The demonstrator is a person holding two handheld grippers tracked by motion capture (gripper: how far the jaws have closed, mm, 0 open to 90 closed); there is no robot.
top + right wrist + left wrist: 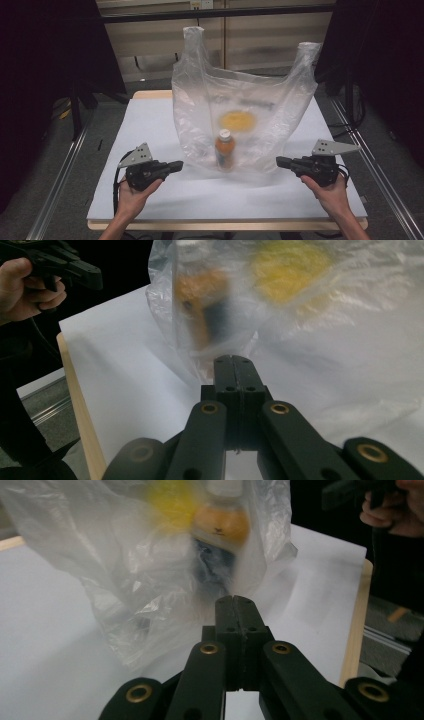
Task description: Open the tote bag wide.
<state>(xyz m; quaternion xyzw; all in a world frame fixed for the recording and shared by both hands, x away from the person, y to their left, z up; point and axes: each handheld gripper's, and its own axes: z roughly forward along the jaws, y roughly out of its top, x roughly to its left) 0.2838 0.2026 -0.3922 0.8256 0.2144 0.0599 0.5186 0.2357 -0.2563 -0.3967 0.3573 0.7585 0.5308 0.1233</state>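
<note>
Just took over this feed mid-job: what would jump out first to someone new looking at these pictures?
A clear plastic bag with a yellow print stands upright mid-table, its two handles sticking up. Inside it an orange bottle with a white cap stands upright near the front. The left gripper and right gripper flank the bag low on the white table, both shut and pointing at it, apart from it in the high view.

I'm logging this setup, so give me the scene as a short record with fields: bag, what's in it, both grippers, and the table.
bag: clear plastic bag, standing upright, two handles up
contents: orange bottle with white cap, upright inside the bag
left gripper: left gripper, jaws shut, empty, beside the bag's left lower edge
right gripper: right gripper, jaws shut, empty, near the bag's right lower edge
surface: white table
</note>
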